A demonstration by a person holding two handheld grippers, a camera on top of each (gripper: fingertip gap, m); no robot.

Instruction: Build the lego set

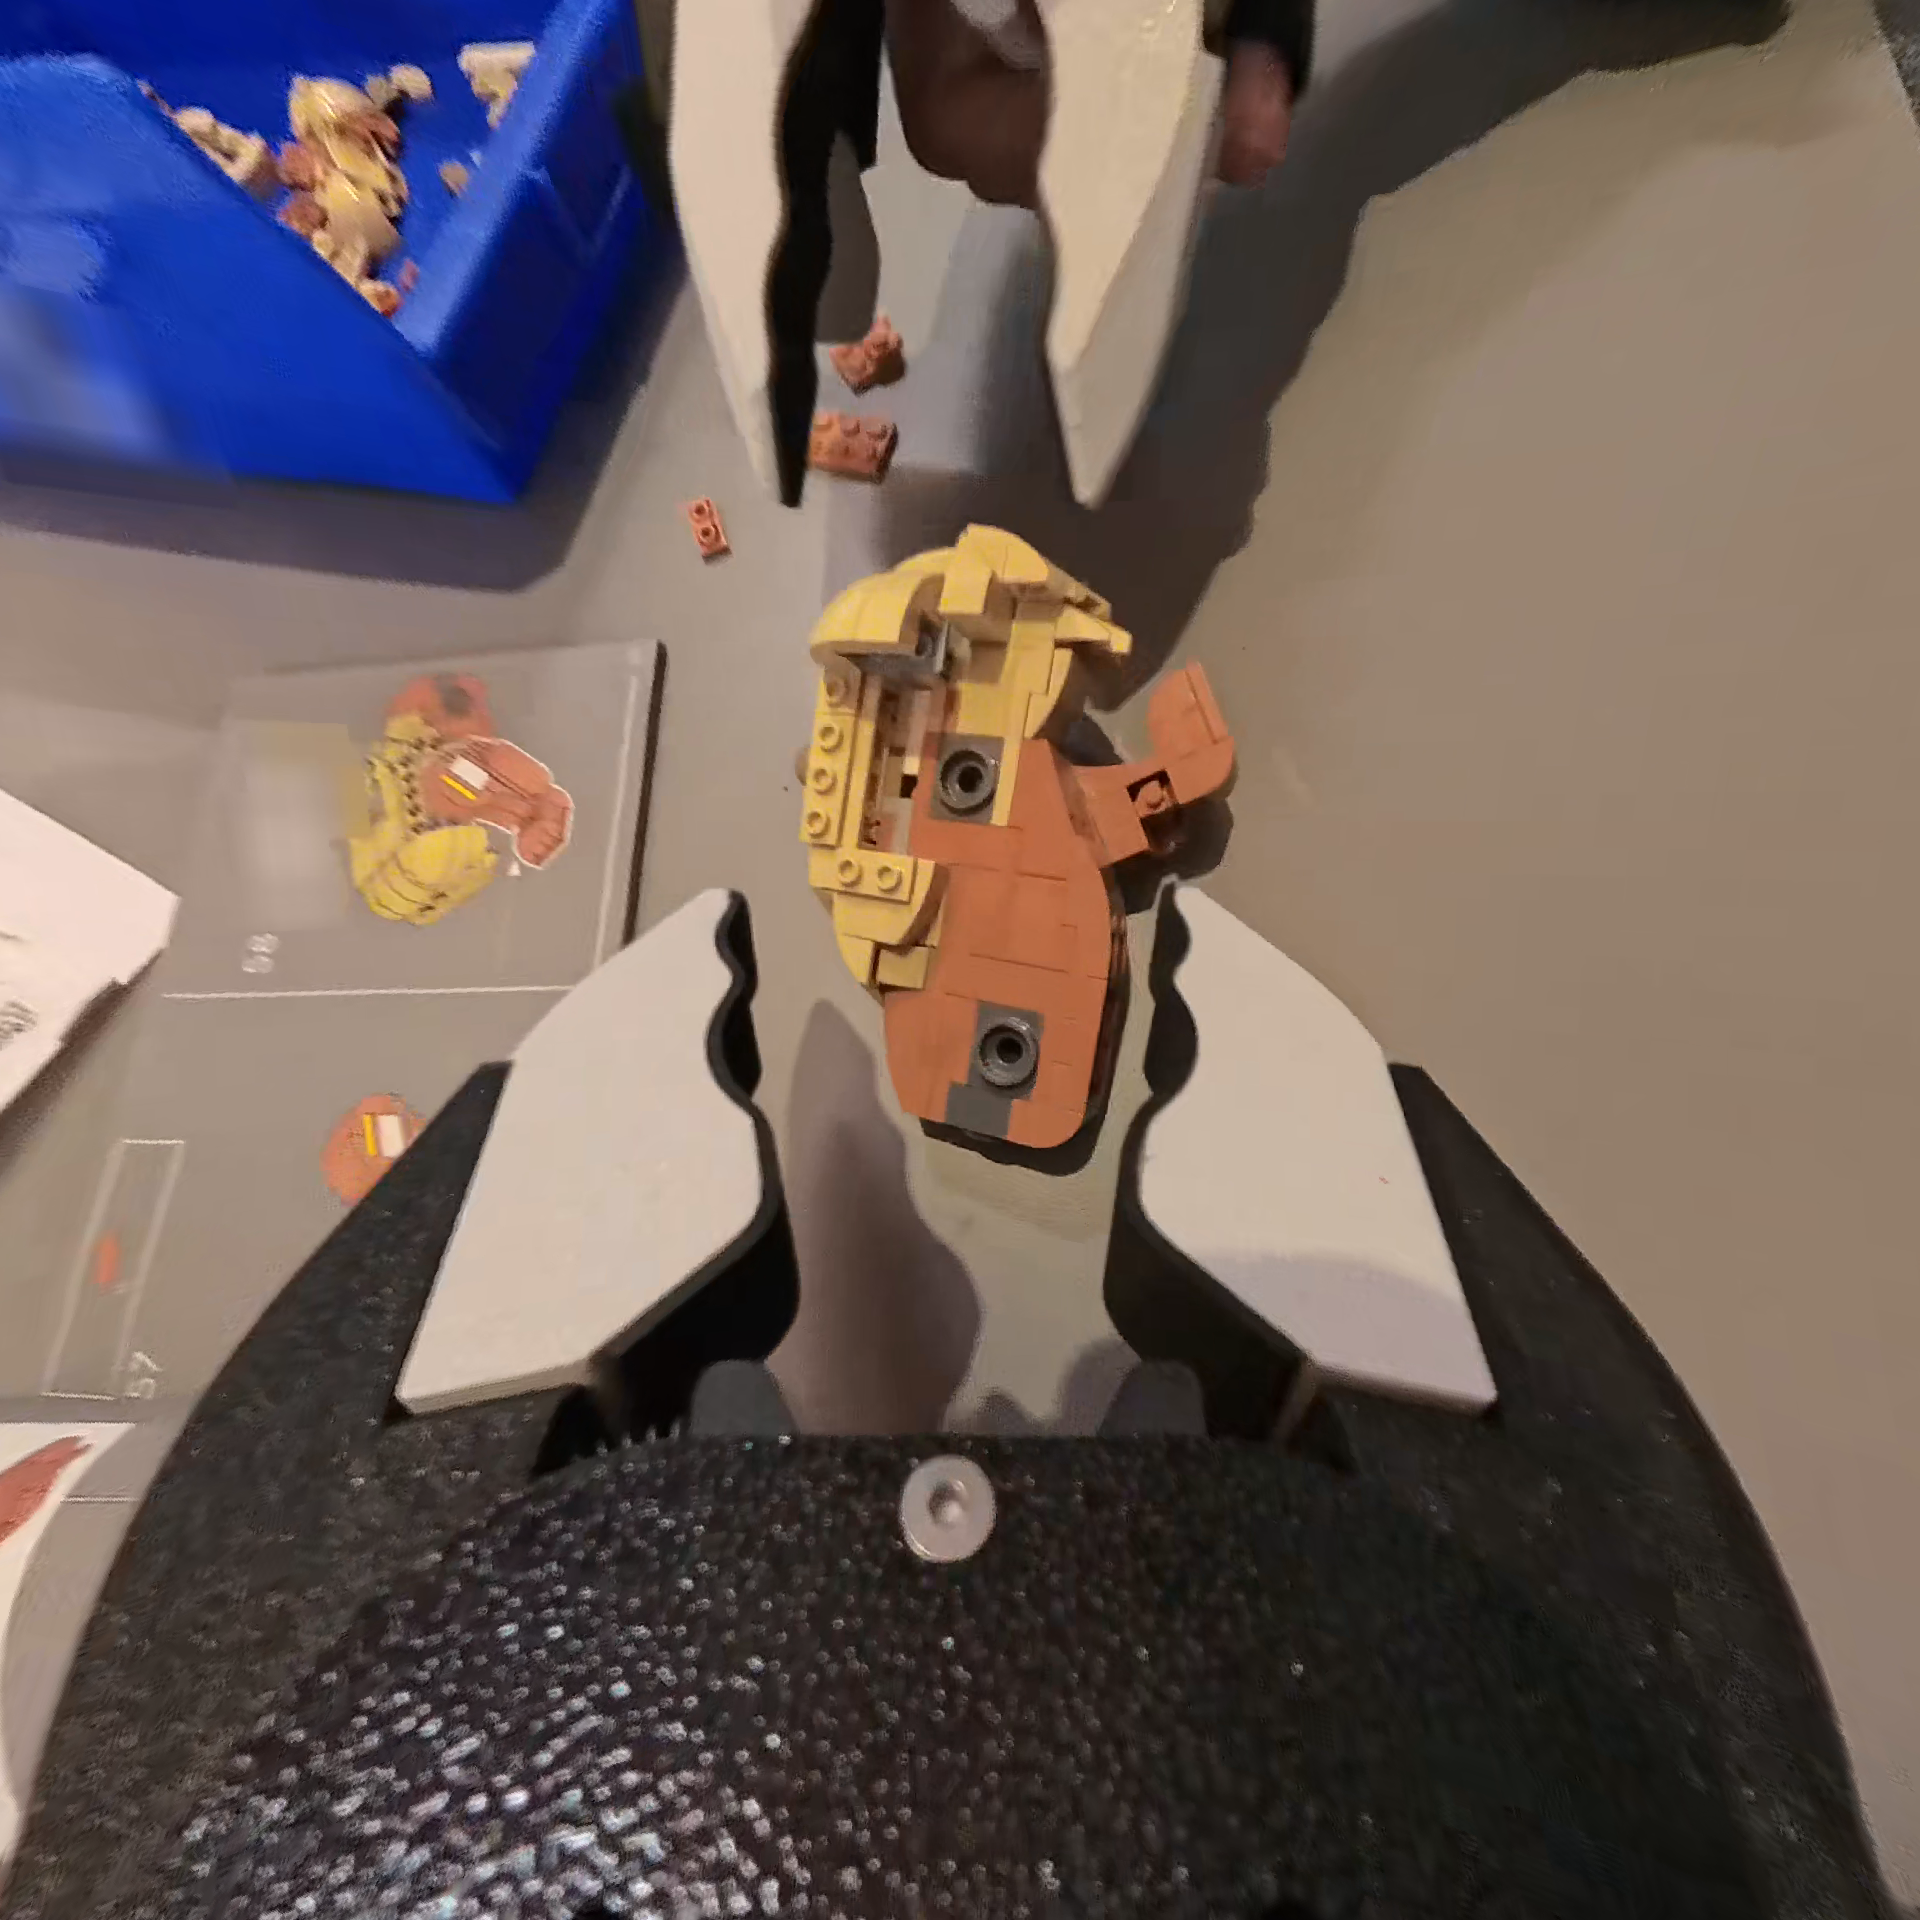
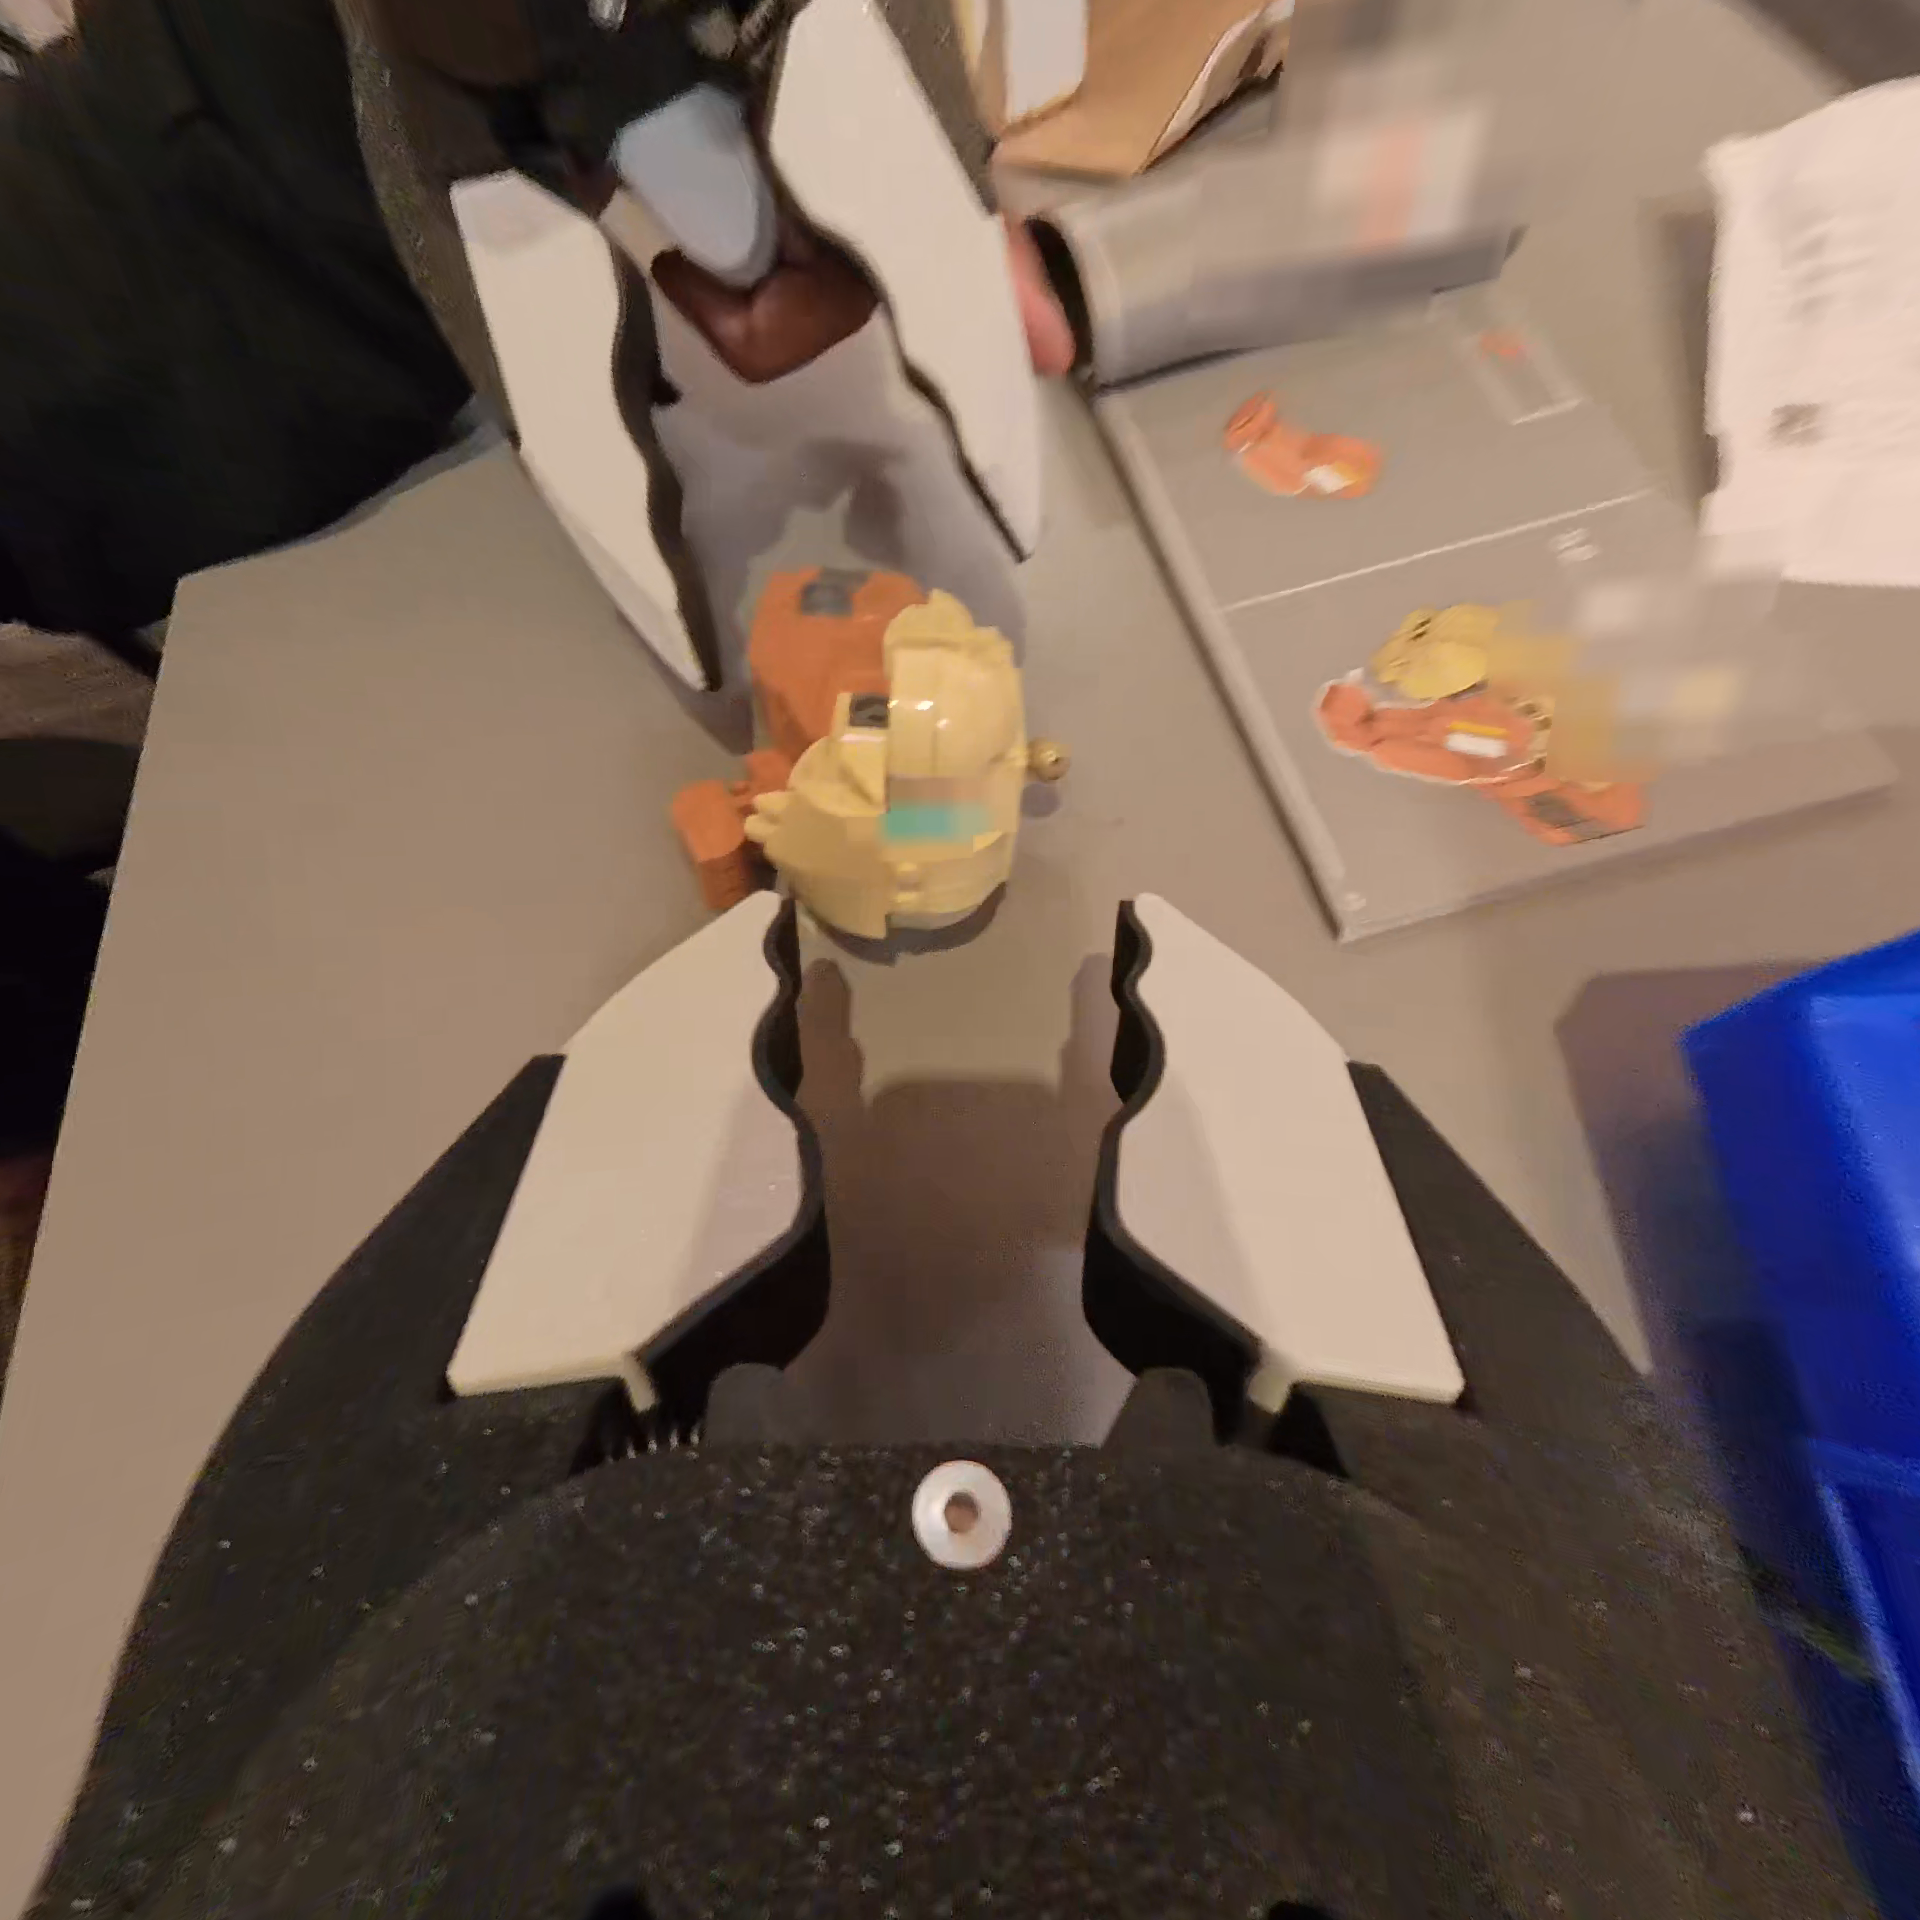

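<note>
A tan and brown lego model (image 1: 966, 842) lies on the grey table between the two grippers; it also shows in the right wrist view (image 2: 894, 769). My left gripper (image 1: 951, 914) is open, its fingertips on either side of the model's brown end. My right gripper (image 2: 951, 920) is open and empty, just short of the model's tan end. In the left wrist view the right gripper (image 1: 935, 488) shows beyond the model, open. In the right wrist view the left gripper (image 2: 862, 613) shows beyond the model. Loose brown bricks (image 1: 854, 442) lie near the right gripper's fingertips.
A blue bin (image 1: 260, 260) with several loose tan and brown pieces stands at the far left; it also shows at the right of the right wrist view (image 2: 1829, 1247). An open instruction booklet (image 1: 416, 831) lies left of the model. White paper (image 1: 62, 935) overlaps it. The table edge (image 2: 125, 810) is at the left. About 8 centimeters separates my left fingertips from my right.
</note>
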